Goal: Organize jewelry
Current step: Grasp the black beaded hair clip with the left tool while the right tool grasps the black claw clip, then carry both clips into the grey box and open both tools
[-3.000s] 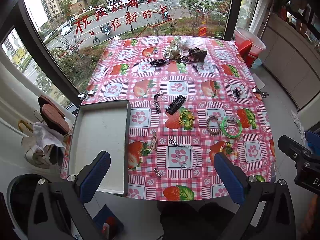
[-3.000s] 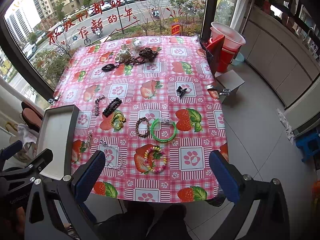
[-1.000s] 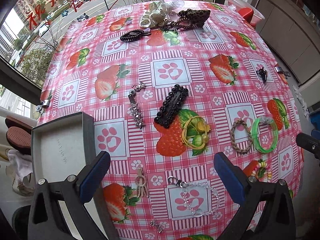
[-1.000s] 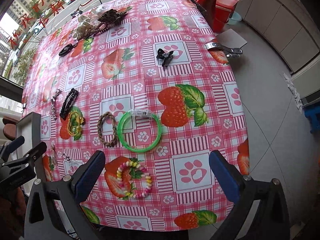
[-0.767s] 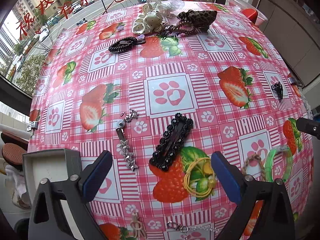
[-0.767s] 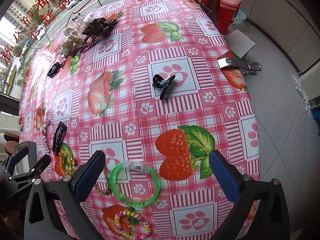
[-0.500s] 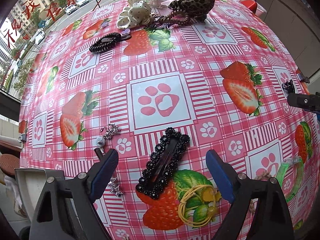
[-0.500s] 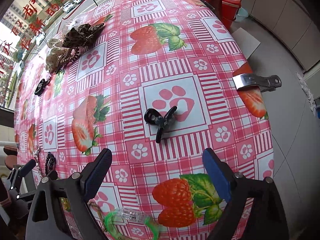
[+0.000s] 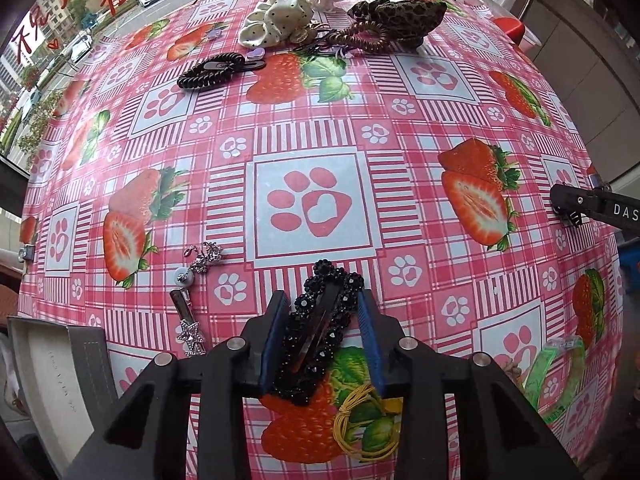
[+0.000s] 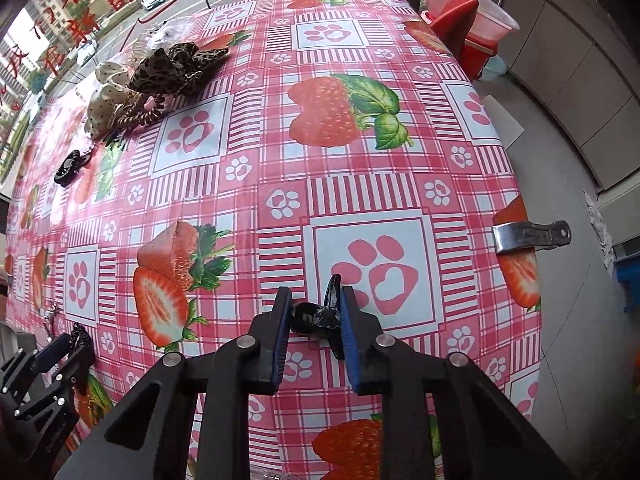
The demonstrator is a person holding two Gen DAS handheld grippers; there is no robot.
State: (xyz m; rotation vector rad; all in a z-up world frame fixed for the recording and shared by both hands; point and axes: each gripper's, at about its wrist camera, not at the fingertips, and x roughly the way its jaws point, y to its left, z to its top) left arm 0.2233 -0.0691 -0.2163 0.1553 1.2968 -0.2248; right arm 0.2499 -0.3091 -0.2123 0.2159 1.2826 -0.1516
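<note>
Both pickups are under way. The left hand-held gripper point(image 9: 322, 334) is closing around the black beaded hair clip point(image 9: 320, 330) near the tabletop's point(image 9: 312, 140) front left corner; the right hand-held gripper point(image 10: 314, 322) is closing on a small black claw clip point(image 10: 320, 316) by the right edge. Next probably comes lifting both toward the grey box point(image 9: 52, 376) at the left edge, whose visible part looks empty.

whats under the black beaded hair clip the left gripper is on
The black beaded hair clip lies on the tablecloth, its near end over a printed strawberry. What is directly beneath it is covered. The left gripper's jaws are closing around it.
</note>
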